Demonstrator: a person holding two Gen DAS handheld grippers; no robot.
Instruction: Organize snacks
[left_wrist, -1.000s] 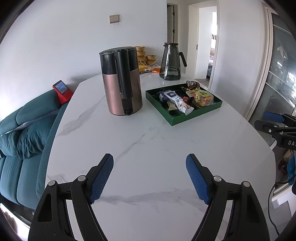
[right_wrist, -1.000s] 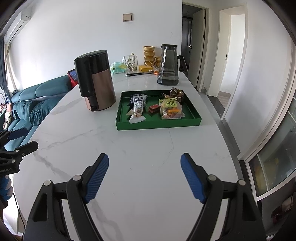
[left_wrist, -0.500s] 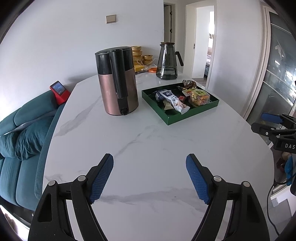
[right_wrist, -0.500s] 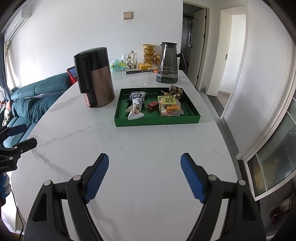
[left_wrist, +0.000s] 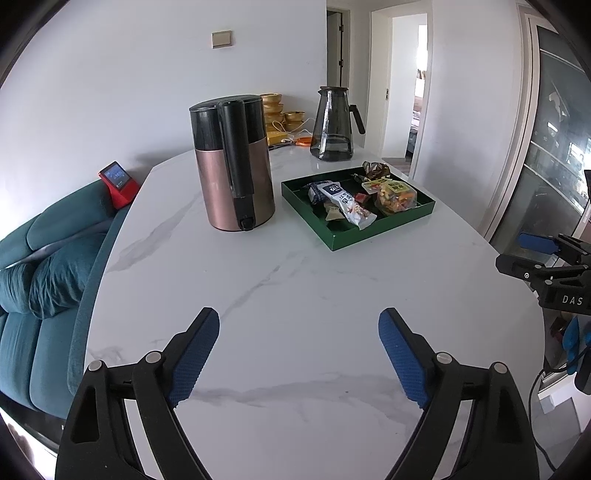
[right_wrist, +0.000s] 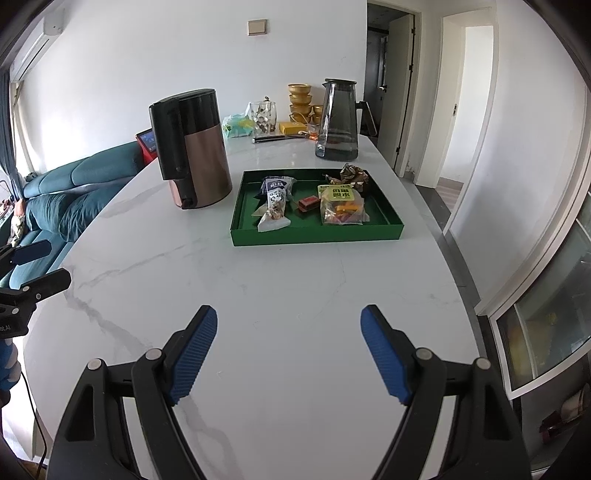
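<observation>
All the snacks (right_wrist: 314, 201) I see lie in the tray (right_wrist: 317, 236) well ahead of both my tongs (left_wrist: 299, 354) (right_wrist: 288, 350), which hang apart, empty, over bare bench (right_wrist: 295, 288).

On the desk (right_wrist: 295, 295) the tray (right_wrist: 314, 236) stands at the far middle, and the snack packets lie in it: a long packet (right_wrist: 275, 206) at the left, a bag of mixed snacks (right_wrist: 341, 208) at the right, a small bar (right_wrist: 308, 203) between them. The kettle (right_wrist: 192, 151) stands left of the tray. The glass pitcher (right_wrist: 338, 122) stands behind the tray. The sofa (right_wrist: 74, 192) is left of the desk.
</observation>
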